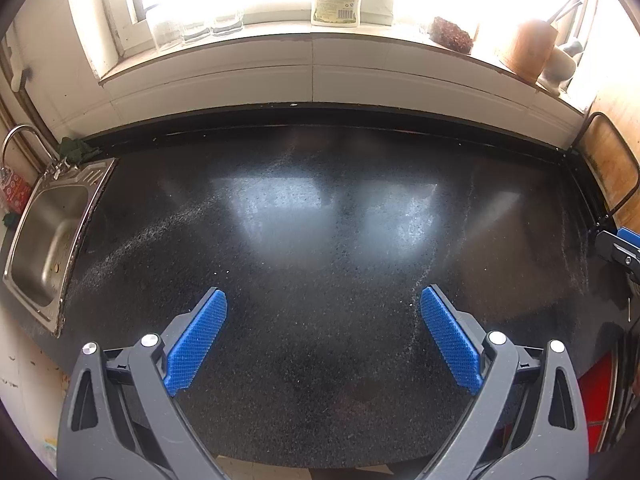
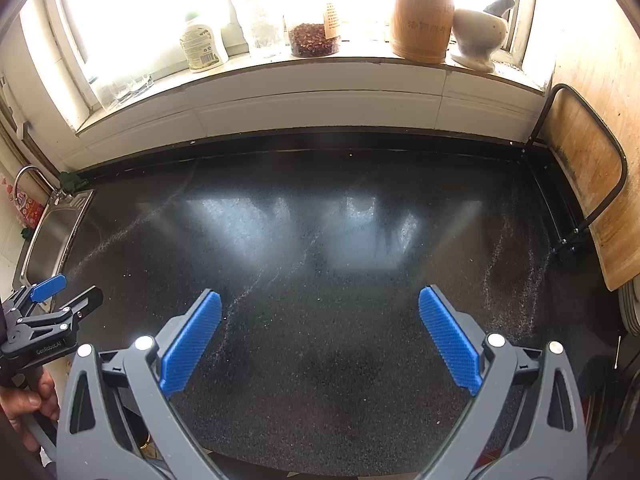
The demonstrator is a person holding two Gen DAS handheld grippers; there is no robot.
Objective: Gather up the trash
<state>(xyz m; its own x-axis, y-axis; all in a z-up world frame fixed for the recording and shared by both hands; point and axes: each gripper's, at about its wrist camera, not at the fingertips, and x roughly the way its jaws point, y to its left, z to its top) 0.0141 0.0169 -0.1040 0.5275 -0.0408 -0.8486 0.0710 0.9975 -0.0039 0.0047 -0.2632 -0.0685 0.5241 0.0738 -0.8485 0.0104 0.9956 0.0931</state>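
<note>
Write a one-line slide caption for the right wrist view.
Right gripper open over a bare black countertop; sink at left, jars on the windowsill.

Bare black countertop (image 2: 320,320) is lying open ahead; the sink (image 1: 44,236) is bounding its left, the cutting-board rack (image 2: 580,184) its right, windowsill jars (image 2: 314,36) behind.

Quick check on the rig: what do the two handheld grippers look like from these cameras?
Both match: the left gripper and the right gripper have grey plastic arms, silver pivot bolts and blue textured finger pads. Seen side-on, the left one's black body reads "GenRobot.AI". No cables or sleeves visible.
</note>
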